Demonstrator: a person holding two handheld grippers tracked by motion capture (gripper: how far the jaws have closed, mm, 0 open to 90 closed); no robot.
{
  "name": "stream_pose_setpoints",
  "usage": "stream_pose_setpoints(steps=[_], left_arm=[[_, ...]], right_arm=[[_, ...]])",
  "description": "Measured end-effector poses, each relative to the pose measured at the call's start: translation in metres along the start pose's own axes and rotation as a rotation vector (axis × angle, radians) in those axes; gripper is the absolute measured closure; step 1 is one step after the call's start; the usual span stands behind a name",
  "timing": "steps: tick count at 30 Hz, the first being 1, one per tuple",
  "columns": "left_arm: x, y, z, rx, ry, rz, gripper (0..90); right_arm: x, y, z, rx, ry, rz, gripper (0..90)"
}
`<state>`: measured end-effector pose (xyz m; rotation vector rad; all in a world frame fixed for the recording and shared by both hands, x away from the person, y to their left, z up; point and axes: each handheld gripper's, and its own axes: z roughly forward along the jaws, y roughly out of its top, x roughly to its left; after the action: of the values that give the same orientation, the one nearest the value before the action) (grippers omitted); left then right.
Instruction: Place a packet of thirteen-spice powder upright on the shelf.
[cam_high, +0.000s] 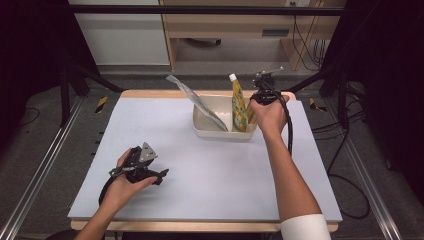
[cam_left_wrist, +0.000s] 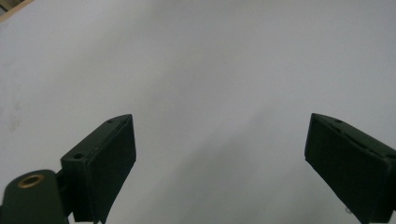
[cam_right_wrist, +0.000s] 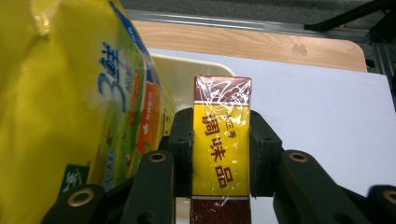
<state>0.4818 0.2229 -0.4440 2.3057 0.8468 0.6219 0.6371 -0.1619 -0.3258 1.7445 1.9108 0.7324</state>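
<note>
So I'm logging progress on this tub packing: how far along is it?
Already in the cream tub: a silver pouch leaning at its left and a yellow spouted pouch standing at its right. In hand: the right claw is shut on a yellow-and-brown seasoning box at the tub's right end. Left: releasing it. The left claw is open over the bare mat.

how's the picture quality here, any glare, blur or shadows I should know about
High view: even light, dark surroundings, soft shadow under the left gripper. Left gripper view: blank table, fingers soft-edged, faint shadow between. Right gripper view: glare on the wrapped box held by the right gripper; the yellow pouch is close and blurred.
</note>
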Motion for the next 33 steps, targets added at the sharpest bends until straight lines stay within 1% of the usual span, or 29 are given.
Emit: stream_pose_setpoints(steps=[1,3,5,6,7,8,9,10,11,12,13,14,15,16,17,19,20,22,23,24,25,26,27,29,30,33], left_arm=[[0.0,0.0,0.0,-0.002,-0.002,-0.005,8.8],[-0.001,0.0,0.0,-0.008,-0.003,-0.01,8.8],[-0.001,0.0,-0.001,-0.002,-0.006,-0.001,8.8],[-0.001,0.0,-0.001,-0.002,-0.006,-0.001,8.9],[-0.001,0.001,0.0,-0.001,-0.008,0.003,8.9],[-0.001,0.001,0.0,-0.001,-0.008,0.003,8.9],[-0.002,0.001,0.0,0.0,-0.005,0.005,8.9],[-0.002,0.001,0.0,0.0,-0.005,0.005,8.9],[-0.002,0.001,0.0,0.0,-0.007,0.005,8.9],[-0.002,0.001,0.0,0.0,-0.005,0.006,8.9],[-0.001,0.001,0.0,-0.002,-0.006,0.005,8.9],[-0.001,0.001,0.0,-0.002,-0.006,0.005,8.9],[-0.001,0.0,-0.001,-0.003,-0.003,0.002,8.9],[0.0,0.0,-0.001,-0.005,0.001,0.003,8.9],[0.001,0.0,-0.002,-0.005,0.005,0.004,8.9],[0.004,-0.001,-0.003,-0.006,0.019,-0.001,8.8],[0.006,-0.002,-0.003,-0.009,0.026,-0.007,8.8],[0.01,-0.004,-0.004,-0.015,0.034,-0.021,8.7],[0.012,-0.005,-0.005,-0.02,0.042,-0.032,8.6],[0.015,-0.006,-0.006,-0.016,0.048,-0.035,8.5],[0.015,-0.006,-0.006,-0.016,0.048,-0.035,8.4],[0.02,-0.008,-0.007,-0.021,0.06,-0.053,8.3],[0.022,-0.01,-0.006,-0.033,0.065,-0.07,8.3],[0.027,-0.012,-0.008,-0.027,0.073,-0.078,7.6],[0.03,-0.014,-0.008,-0.031,0.079,-0.086,7.2],[0.037,-0.019,-0.008,-0.04,0.091,-0.118,6.6]], right_arm=[[0.0,0.0,0.002,0.001,-0.006,-0.001,68.3],[0.002,0.0,0.005,0.003,-0.024,0.013,68.3],[0.004,-0.001,0.01,0.017,-0.031,-0.001,68.2],[0.004,-0.001,0.01,0.017,-0.031,-0.001,68.2],[0.006,-0.004,0.017,0.032,-0.031,-0.001,68.0],[0.006,-0.004,0.017,0.032,-0.031,-0.001,68.0],[0.006,-0.007,0.022,0.035,-0.024,0.006,67.5],[0.005,-0.01,0.025,0.031,-0.014,0.003,66.5],[0.005,-0.01,0.025,0.031,-0.014,0.003,66.5],[0.003,-0.014,0.028,0.021,0.019,0.005,59.6],[0.002,-0.015,0.027,0.017,0.027,0.013,55.8],[0.002,-0.015,0.027,0.017,0.027,0.013,55.8],[-0.002,-0.018,0.021,-0.02,0.061,0.014,49.8],[-0.003,-0.019,0.018,-0.032,0.058,0.013,50.2],[-0.006,-0.02,0.012,-0.059,0.058,0.006,50.1],[-0.009,-0.025,-0.002,-0.115,0.086,0.0,49.0],[-0.011,-0.029,-0.008,-0.142,0.089,-0.006,48.3],[-0.013,-0.038,-0.02,-0.194,0.104,-0.024,47.2],[-0.014,-0.043,-0.025,-0.207,0.107,-0.025,46.2],[-0.015,-0.049,-0.029,-0.23,0.113,-0.037,44.9],[-0.015,-0.049,-0.029,-0.23,0.113,-0.037,44.9],[-0.017,-0.063,-0.037,-0.268,0.12,-0.055,44.1],[-0.017,-0.067,-0.039,-0.276,0.123,-0.062,43.0],[-0.017,-0.08,-0.043,-0.293,0.132,-0.07,40.6],[-0.017,-0.087,-0.043,-0.297,0.131,-0.087,38.3],[-0.015,-0.11,-0.042,-0.322,0.128,-0.116,31.9]])
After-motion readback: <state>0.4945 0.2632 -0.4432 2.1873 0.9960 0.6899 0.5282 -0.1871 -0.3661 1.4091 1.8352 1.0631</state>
